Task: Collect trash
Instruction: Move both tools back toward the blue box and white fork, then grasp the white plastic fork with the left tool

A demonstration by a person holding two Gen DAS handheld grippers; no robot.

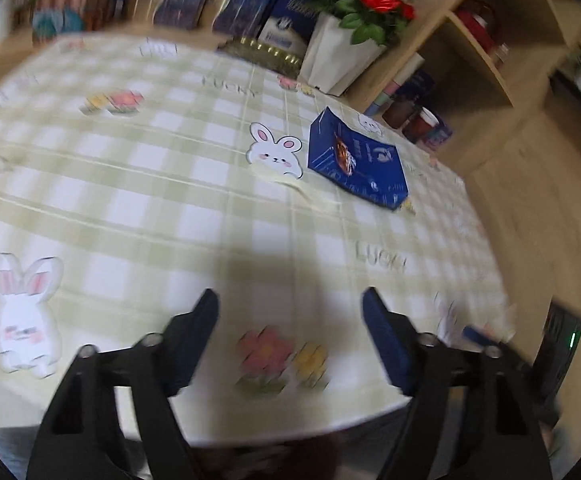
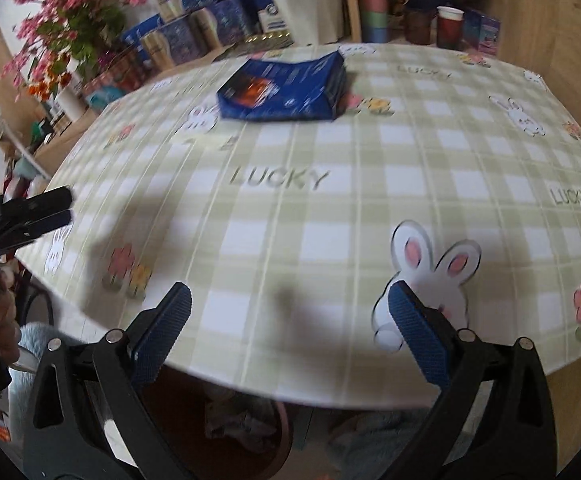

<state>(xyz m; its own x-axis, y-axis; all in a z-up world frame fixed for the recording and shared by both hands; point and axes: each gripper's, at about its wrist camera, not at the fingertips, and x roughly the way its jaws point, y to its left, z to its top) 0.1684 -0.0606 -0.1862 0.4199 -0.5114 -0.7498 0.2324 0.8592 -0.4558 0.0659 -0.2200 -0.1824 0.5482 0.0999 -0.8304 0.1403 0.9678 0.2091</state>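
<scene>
Blue packet [image 1: 356,160]: lay flat on the checked tablecloth [image 1: 150,208], toward its far side.
Left gripper [image 1: 290,300]: fingers apart, nothing between them, well short of the packet.
Right gripper [image 2: 290,300]: fingers spread wide, empty, over the table's near edge.

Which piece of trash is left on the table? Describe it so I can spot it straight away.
Start at the round table with the green checked cloth printed with rabbits and LUCKY. Toward its far side, before the white flower pot, lies a flattened dark blue carton. It is the only loose thing on the cloth; the other blue boxes stand off the table.
</scene>
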